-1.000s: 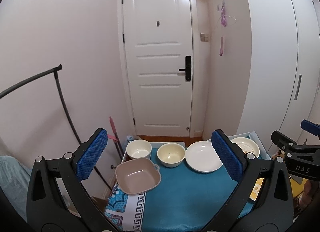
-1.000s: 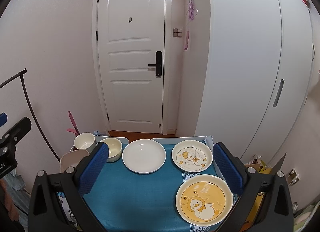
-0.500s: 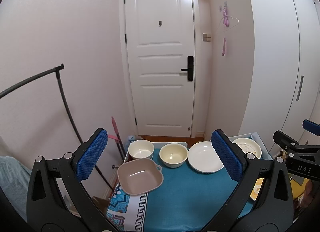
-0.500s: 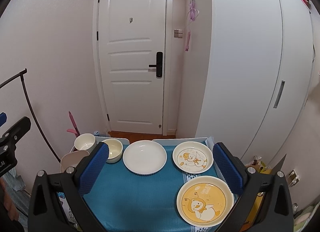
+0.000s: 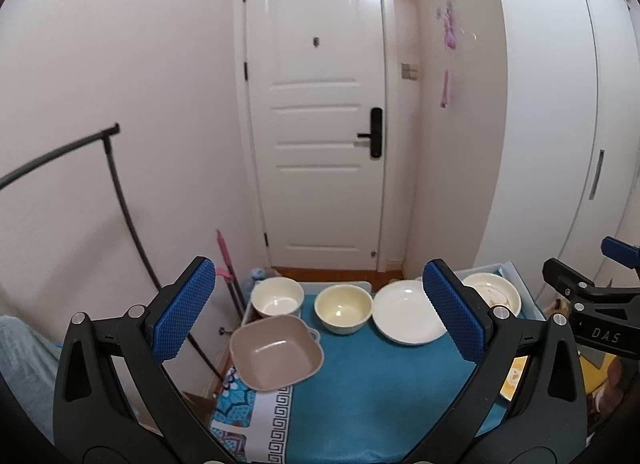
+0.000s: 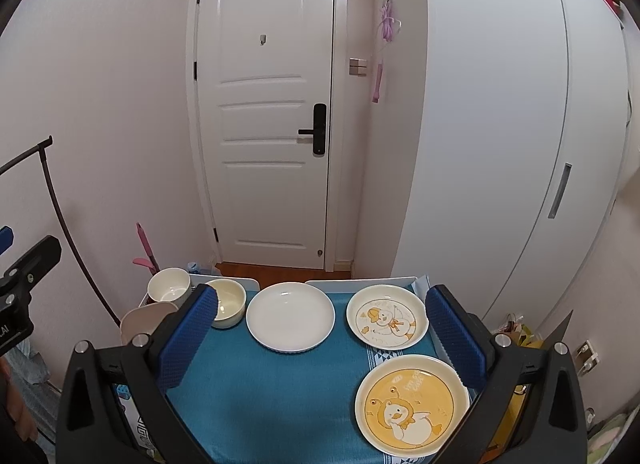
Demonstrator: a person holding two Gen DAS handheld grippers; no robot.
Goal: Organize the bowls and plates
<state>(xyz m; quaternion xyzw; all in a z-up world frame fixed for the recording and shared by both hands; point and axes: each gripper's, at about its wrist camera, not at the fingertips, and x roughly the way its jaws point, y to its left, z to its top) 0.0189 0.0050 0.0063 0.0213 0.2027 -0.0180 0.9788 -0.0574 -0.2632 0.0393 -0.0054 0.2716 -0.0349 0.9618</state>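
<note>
A small table with a teal cloth (image 5: 380,388) holds the dishes. In the left wrist view a square beige bowl (image 5: 276,352) sits at the front left, with a white bowl (image 5: 277,297), a cream bowl (image 5: 343,308), a plain white plate (image 5: 406,318) and a duck plate (image 5: 496,293) behind it. In the right wrist view the plain white plate (image 6: 290,317), a white duck plate (image 6: 387,317) and a yellow duck plate (image 6: 412,404) show. My left gripper (image 5: 316,312) and right gripper (image 6: 322,338) are both open, empty, held above the table's near side.
A white door (image 5: 320,112) stands behind the table. A black curved rack bar (image 5: 120,200) is on the left. White cupboards (image 6: 520,144) line the right. A pink-handled tool (image 5: 224,252) leans by the table's far left corner.
Both grippers have drifted slightly; the view of the table has shifted a little to the right and down. Nothing was taken hold of or moved.
</note>
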